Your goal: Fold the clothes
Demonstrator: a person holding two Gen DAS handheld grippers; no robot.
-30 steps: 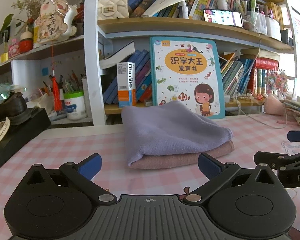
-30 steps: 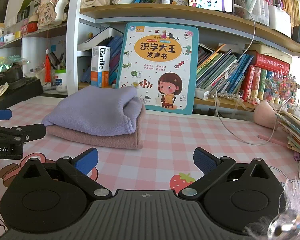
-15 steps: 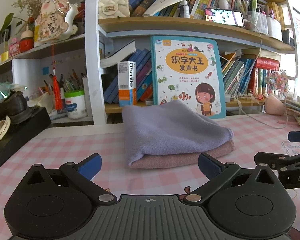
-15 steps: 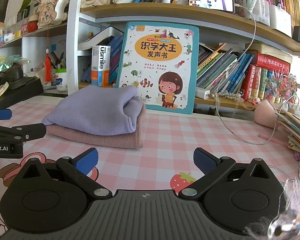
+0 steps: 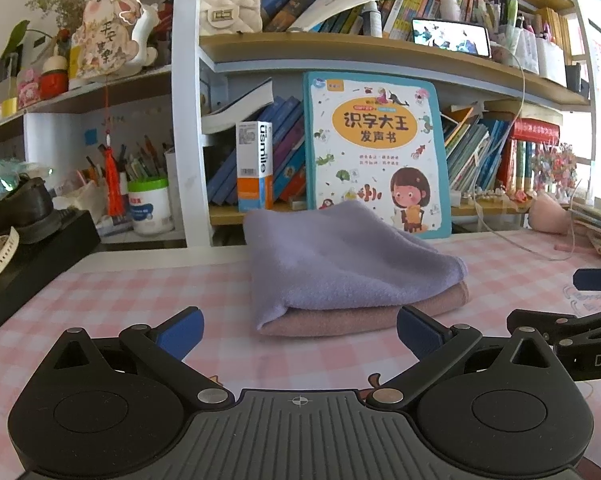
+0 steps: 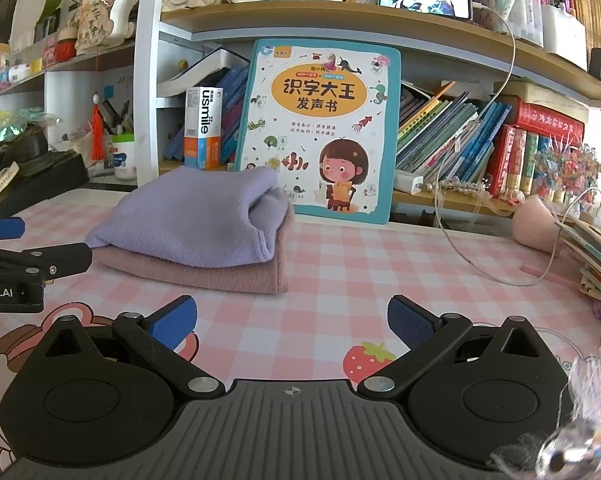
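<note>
Left wrist view. Left gripper [image 5: 298, 330] low over the pink checked tablecloth [image 5: 100, 304], blue-padded fingers spread wide, nothing between them. Just ahead: lilac folded cloth [image 5: 340, 264] stacked on top of a pink folded cloth [image 5: 364, 314], both lying on the tablecloth, clear of the fingers. Behind the stack a children's book [image 5: 374, 152] stands upright against the bookshelf [image 5: 340, 56]; yellow oval on its cover reads "识字大王 发声书". To its left a white and orange box [image 5: 254, 166] marked "usmile". A phone [image 5: 450, 37] with lit screen lies on the upper shelf. At right edge, part of the other tool, letters "DA" visible.

Right wrist view. Right gripper [image 6: 292, 320] also low over the tablecloth [image 6: 360, 280], fingers well apart and empty. The lilac cloth [image 6: 196, 212] sits on the pink one [image 6: 204, 274], ahead and to the left, folded edges facing this side. Same book [image 6: 320, 128] just behind the stack, "usmile" box [image 6: 202, 134] to its left. Strawberry print [image 6: 366, 356] on the tablecloth between the fingers. Left gripper [image 6: 4, 250] enters from the left edge, body lettered "obot.AI". White cable [image 6: 480, 240] trails across the tabletop at right.
</note>
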